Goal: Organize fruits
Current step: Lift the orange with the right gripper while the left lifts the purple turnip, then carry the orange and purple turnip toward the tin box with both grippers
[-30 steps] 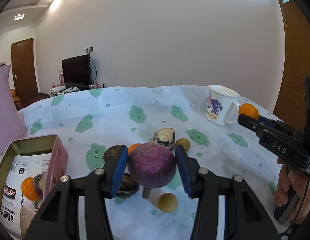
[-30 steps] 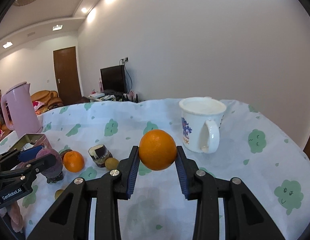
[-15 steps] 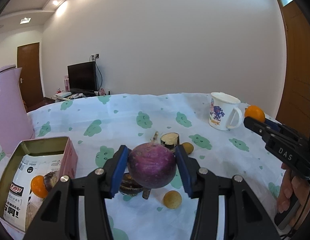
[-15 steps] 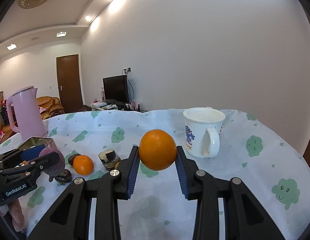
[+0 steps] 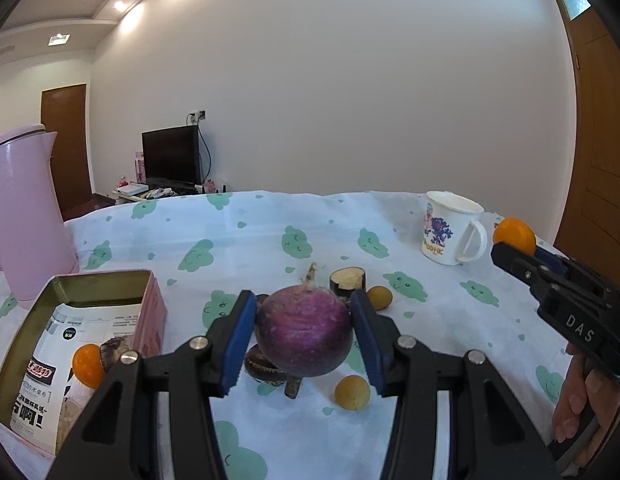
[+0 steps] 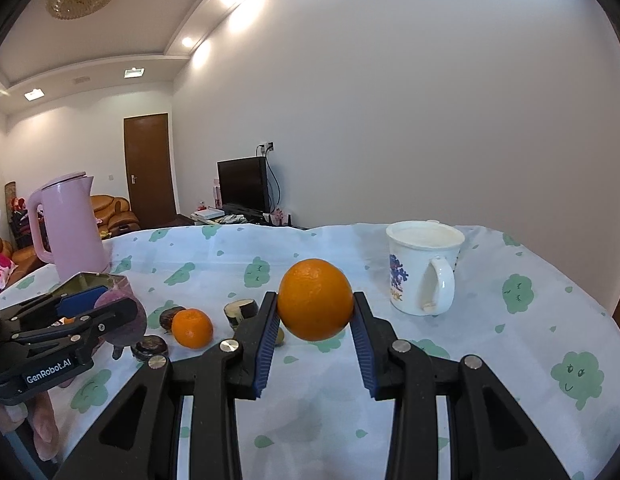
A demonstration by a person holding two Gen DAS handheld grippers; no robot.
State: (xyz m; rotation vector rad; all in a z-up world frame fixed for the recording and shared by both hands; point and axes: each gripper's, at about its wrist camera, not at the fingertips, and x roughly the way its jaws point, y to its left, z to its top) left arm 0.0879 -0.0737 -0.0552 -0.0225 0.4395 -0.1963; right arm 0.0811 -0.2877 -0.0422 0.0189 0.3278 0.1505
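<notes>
tin [image 5: 148,312] left of fruits | mug [image 5: 449,228] far right; kettle [image 5: 26,220] behind tin

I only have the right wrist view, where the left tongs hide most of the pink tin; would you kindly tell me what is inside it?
Observer: The pink tin holds a printed packet, with a small orange and a brownish fruit lying on it.
Operator: Thank you. Do the left tongs grip the purple vegetable evenly?
Observer: Yes. On the left tongs, one blue pad presses on each side of the purple vegetable, whose stem points up.
</notes>
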